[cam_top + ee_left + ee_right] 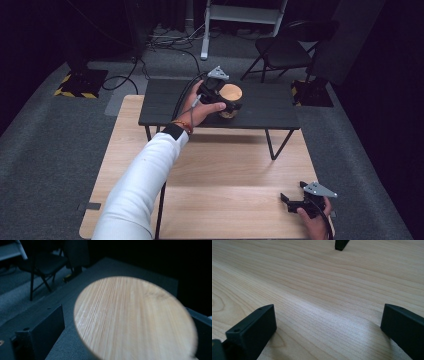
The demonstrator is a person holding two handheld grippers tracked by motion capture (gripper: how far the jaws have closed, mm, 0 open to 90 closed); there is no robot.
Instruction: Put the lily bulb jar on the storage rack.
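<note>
A person's left arm in a white sleeve (137, 190) reaches up from 6 o'clock toward the centre of the high view. The left hand (200, 111) holds the left gripper (229, 105) over a small black desk (165, 102) that stands on top of a larger light wooden desk (225, 175). A round wooden container with a flat bamboo lid (231, 93) sits on the black desk, a little toward 12 o'clock from the scene's centre. The left gripper's jaws stand spread, one on each side of the container; whether they press on it cannot be told. In the left gripper view, the lid (135, 317) lies between the two black jaws, with the left jaw clear of its edge and the right jaw close against its rim.

At 4 o'clock in the high view, the right hand (315, 222) holds the right gripper (290, 201) low on the wooden desk, well apart from the container. Its jaws are wide apart with nothing between them; the right gripper view shows bare wood grain (317, 290) between them and one black leg (341, 244) of the small desk at 12 o'clock.

A folding chair (282, 50) stands on the grey floor beyond the desks, near 1 o'clock.
</note>
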